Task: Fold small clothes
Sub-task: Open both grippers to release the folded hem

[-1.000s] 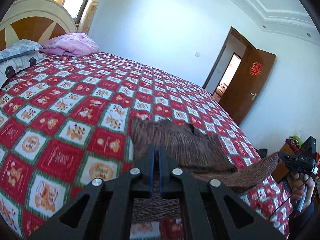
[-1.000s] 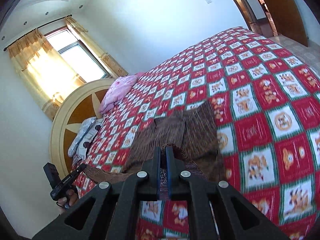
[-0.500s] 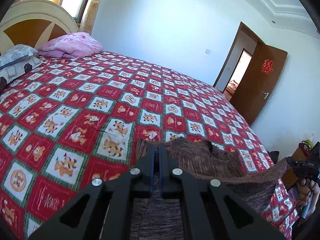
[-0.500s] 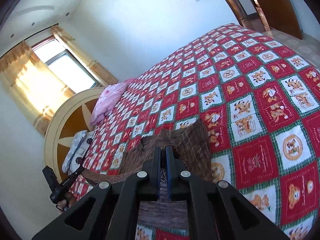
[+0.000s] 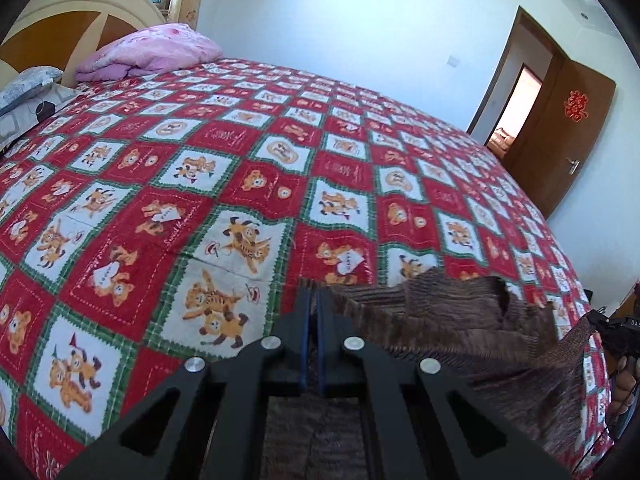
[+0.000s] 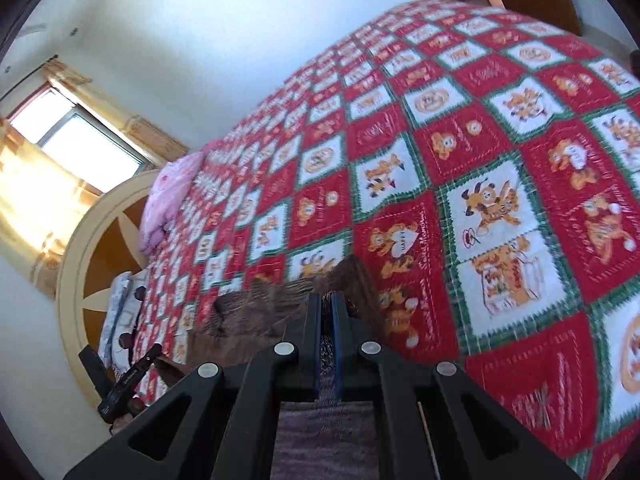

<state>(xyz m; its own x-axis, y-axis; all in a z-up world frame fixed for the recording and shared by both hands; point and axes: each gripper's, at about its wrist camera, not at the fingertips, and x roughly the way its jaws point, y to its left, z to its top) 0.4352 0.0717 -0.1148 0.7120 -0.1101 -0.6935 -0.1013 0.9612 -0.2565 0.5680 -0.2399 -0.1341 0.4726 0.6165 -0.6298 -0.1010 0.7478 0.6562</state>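
Note:
A brown knitted garment lies on the red patchwork bedspread, stretched between both grippers. My left gripper is shut on its left edge, fabric pinched between the jaws. My right gripper is shut on the other edge of the garment. The right gripper shows at the far right of the left wrist view, the left gripper at the lower left of the right wrist view. Both sit low over the bed.
A pink pillow and grey pillows lie by the wooden headboard. An open brown door stands past the bed's far corner. A bright window with curtains is behind the headboard.
Both grippers have carried the garment's held edge forward over the rest of it and lower toward the bed. The cloth ahead of the fingers has shortened.

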